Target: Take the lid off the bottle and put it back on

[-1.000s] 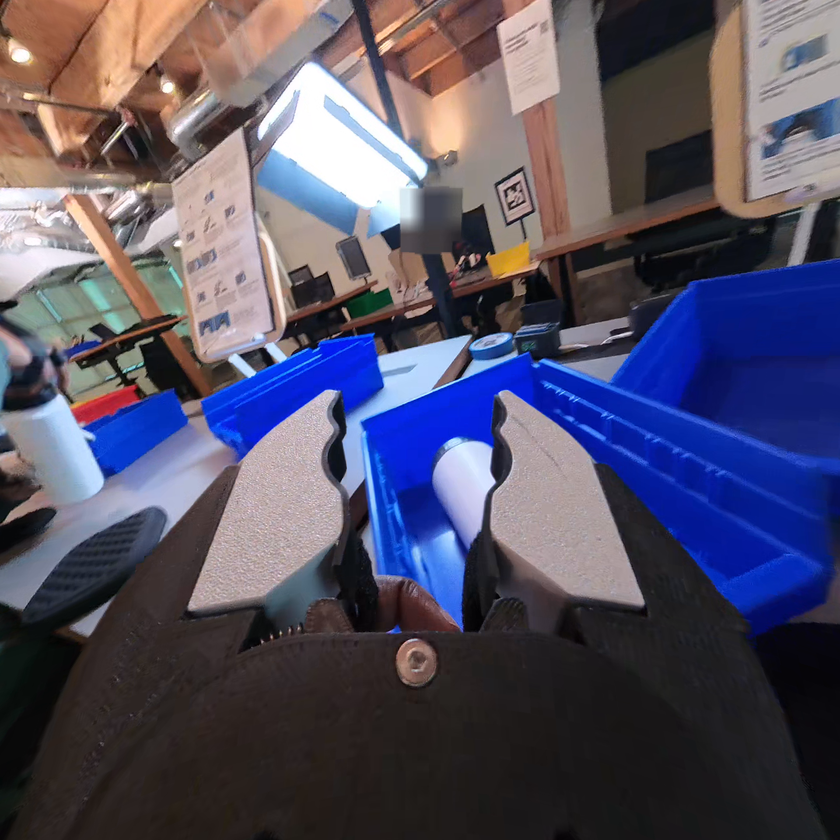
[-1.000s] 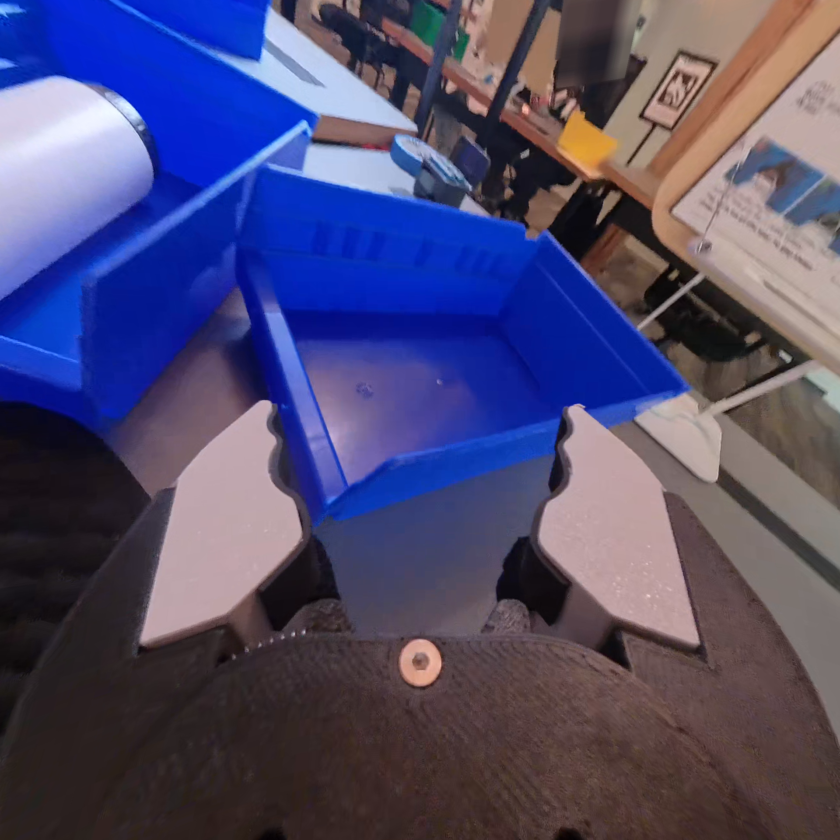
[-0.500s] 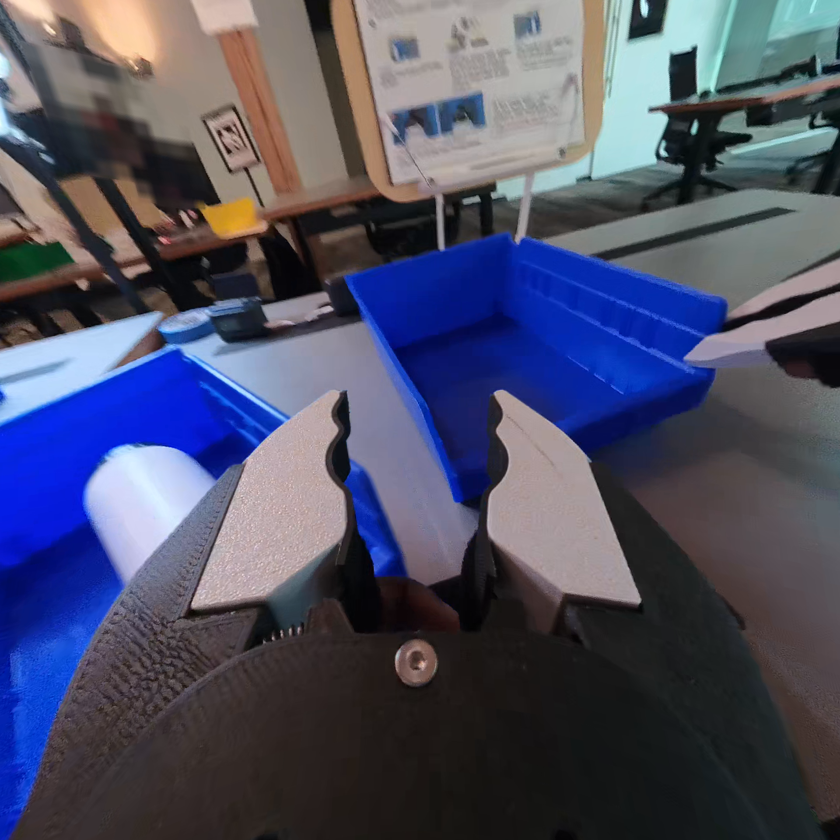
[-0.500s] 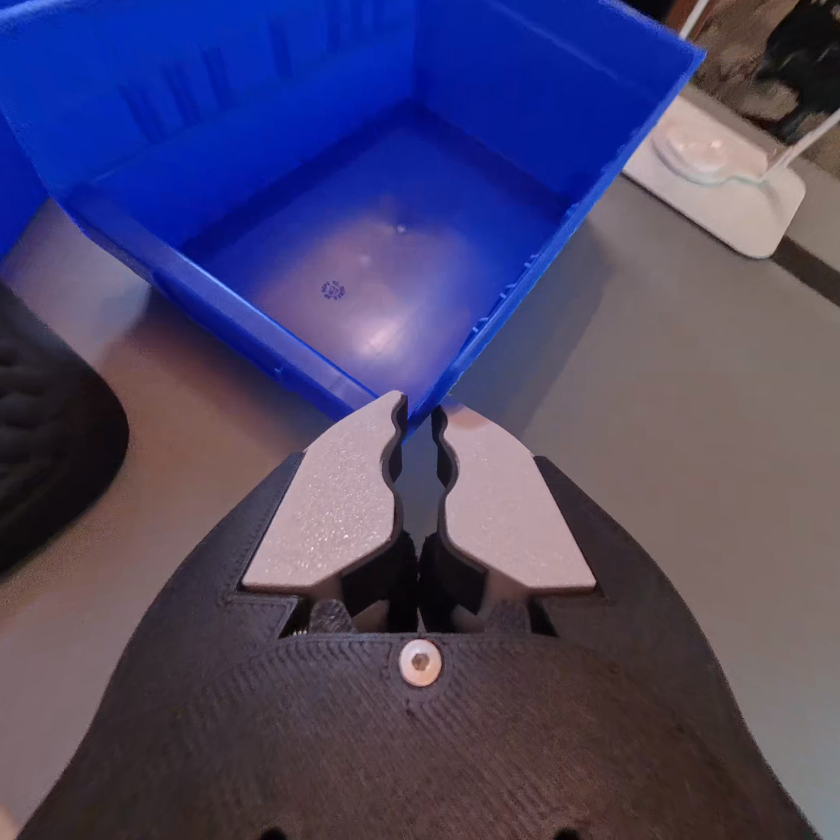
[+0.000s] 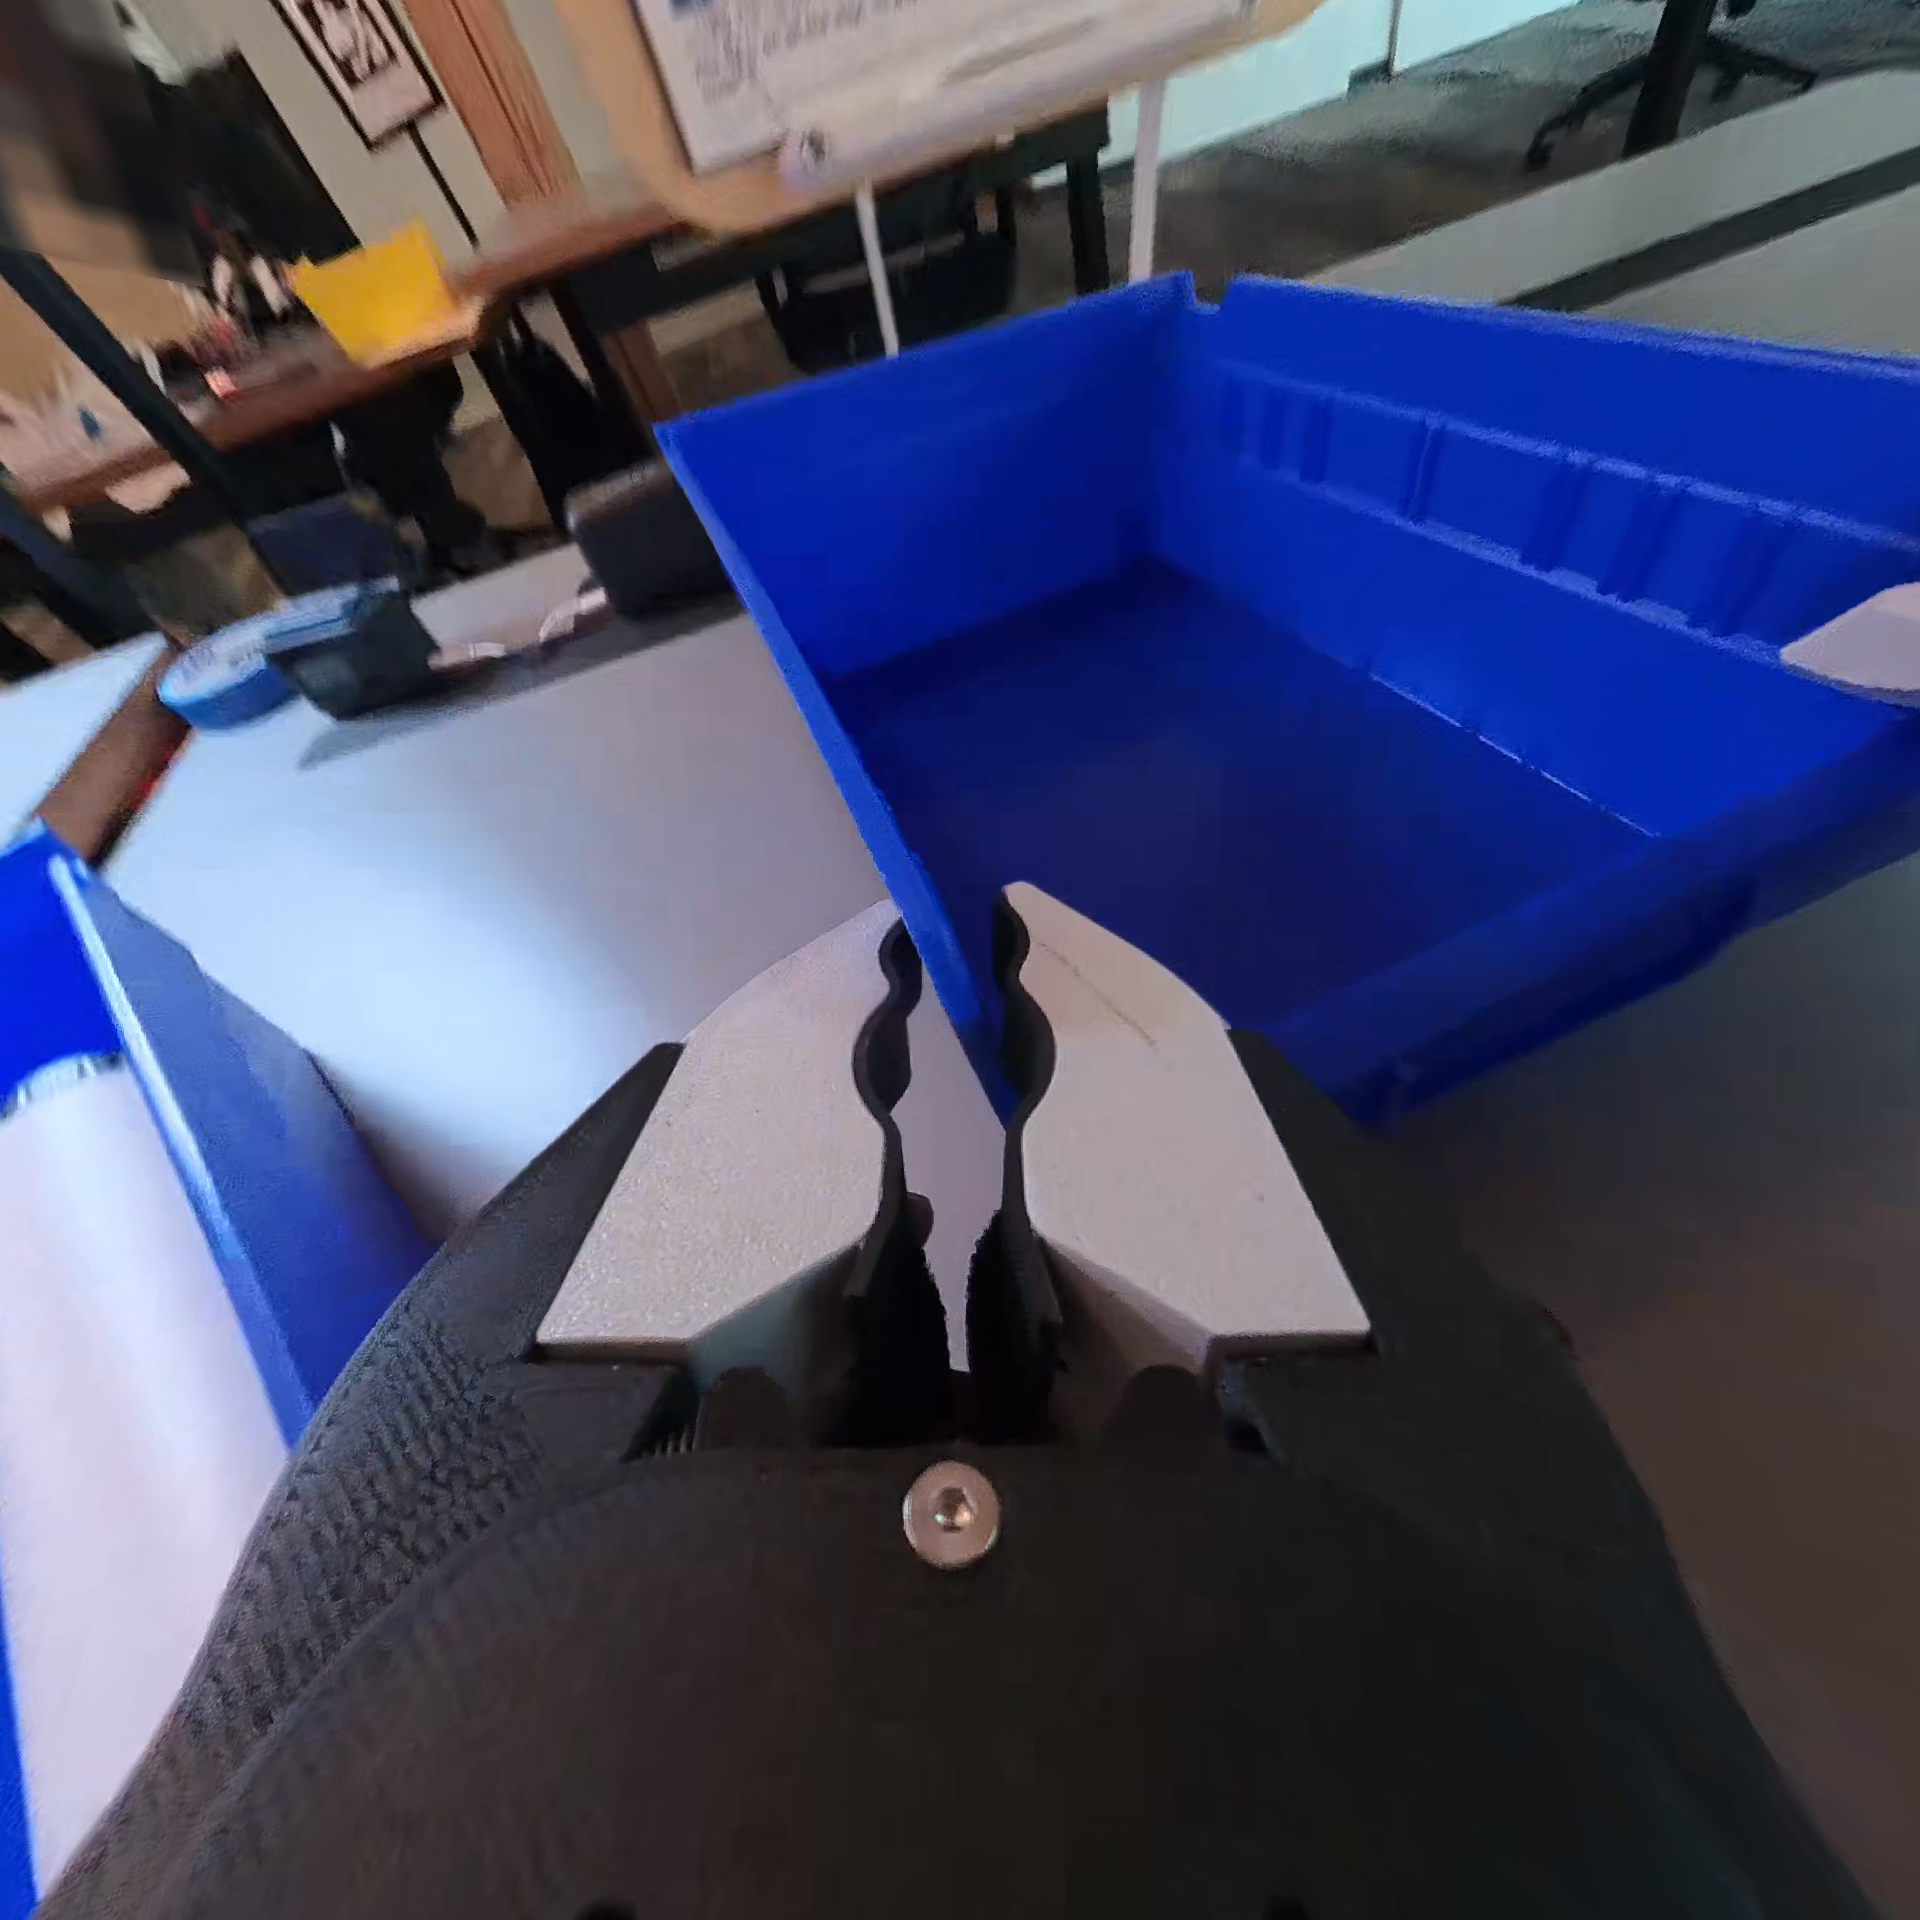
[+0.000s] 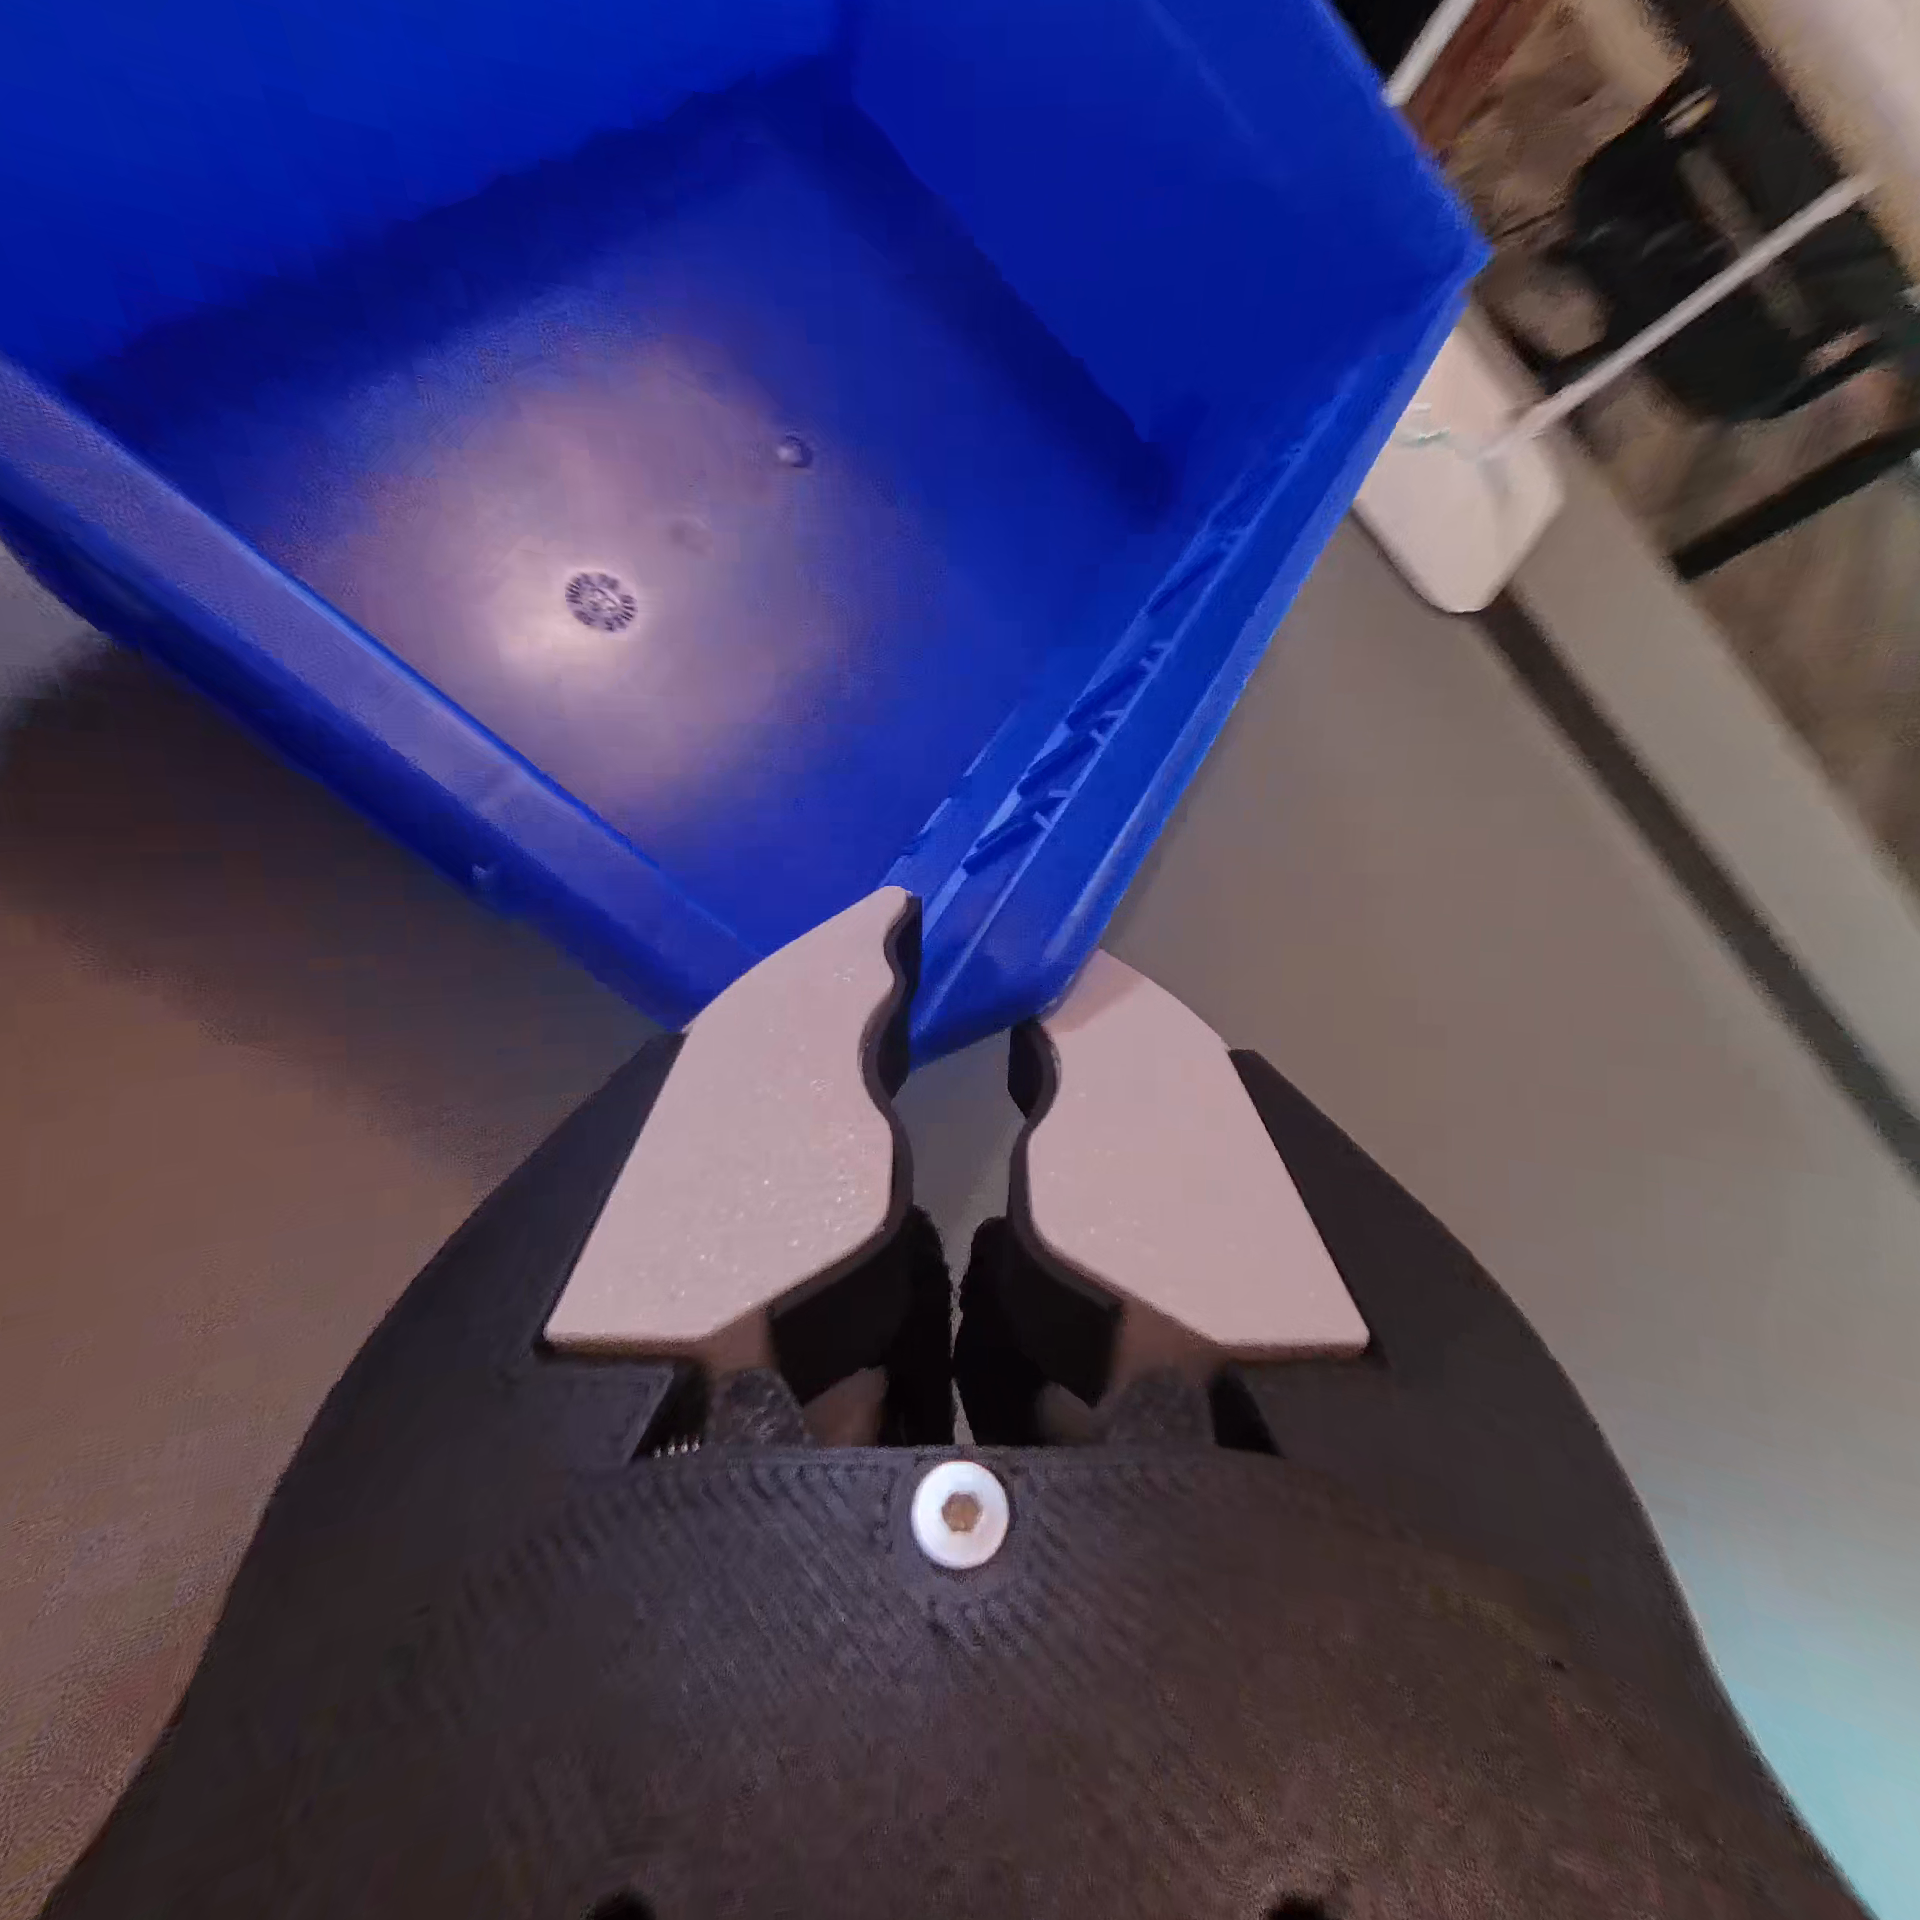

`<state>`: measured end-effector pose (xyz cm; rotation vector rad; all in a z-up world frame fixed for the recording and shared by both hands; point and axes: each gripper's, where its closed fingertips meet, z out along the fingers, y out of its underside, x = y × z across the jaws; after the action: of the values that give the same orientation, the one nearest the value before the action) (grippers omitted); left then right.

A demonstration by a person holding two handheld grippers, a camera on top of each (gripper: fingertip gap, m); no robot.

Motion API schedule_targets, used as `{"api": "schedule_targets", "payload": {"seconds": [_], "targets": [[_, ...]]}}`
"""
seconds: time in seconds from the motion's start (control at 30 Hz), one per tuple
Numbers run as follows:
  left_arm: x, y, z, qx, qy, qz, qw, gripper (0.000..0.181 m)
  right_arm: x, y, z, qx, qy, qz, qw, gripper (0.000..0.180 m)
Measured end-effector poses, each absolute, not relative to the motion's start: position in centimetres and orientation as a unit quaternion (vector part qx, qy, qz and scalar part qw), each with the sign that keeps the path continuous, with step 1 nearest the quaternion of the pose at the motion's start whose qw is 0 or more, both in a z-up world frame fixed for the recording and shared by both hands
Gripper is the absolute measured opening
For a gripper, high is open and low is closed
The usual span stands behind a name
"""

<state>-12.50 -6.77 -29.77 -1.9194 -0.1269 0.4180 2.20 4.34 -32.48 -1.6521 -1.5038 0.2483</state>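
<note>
The left gripper (image 5: 951, 925), a black textured body with two grey metal fingers, is seen closed on the near left wall of an empty, open-topped blue plastic bin (image 5: 1299, 748); the thin wall edge runs between the two fingertips, with only a narrow gap left around it. The right gripper (image 6: 997, 956), of the same build, is clamped on the opposite near corner of the same bin (image 6: 727, 499), the corner wall being pinched between its nearly closed jaws. In the left wrist view, the tip of the right gripper (image 5: 1860, 649) is visible at the far right, resting on the bin's right rim.

The bin stands on a grey table top (image 5: 499, 852). The white cylindrical bottle (image 5: 94, 1351) is seen lying on its side at the lower left edge of the left wrist view, inside a second blue plastic bin (image 5: 239, 1122) that sits just beside the left gripper; its lid end cannot be made out. Farther back on the table a roll of blue tape (image 5: 218, 675) and a small dark box (image 5: 358, 649) lie side by side. Beyond the table, a white poster board (image 5: 935, 62) on a stand is blurred.
</note>
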Motion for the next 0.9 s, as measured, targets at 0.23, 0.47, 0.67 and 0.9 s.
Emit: {"api": "schedule_targets", "payload": {"seconds": [0.23, 0.47, 0.67, 0.9], "targets": [[-3.7, 0.7, -25.9, -0.769, 0.039, 0.156, 0.619, 0.014, 12.3, 9.2, -28.4, -0.67, -0.533, 0.041, 0.515, 0.014], [7.9, 7.4, -27.3, -0.775, 0.11, 0.083, 0.616, 0.018, 25.0, 14.1, -27.2, -0.704, -0.46, -0.028, 0.541, 0.012], [14.1, 10.4, -30.5, -0.795, 0.16, 0.047, 0.584, 0.02, 31.6, 16.9, -29.6, -0.737, -0.423, -0.043, 0.526, 0.01], [17.6, 12.7, -32.7, -0.813, 0.195, 0.01, 0.548, 0.024, 35.4, 18.7, -31.7, -0.765, -0.387, -0.038, 0.513, 0.011]]}}
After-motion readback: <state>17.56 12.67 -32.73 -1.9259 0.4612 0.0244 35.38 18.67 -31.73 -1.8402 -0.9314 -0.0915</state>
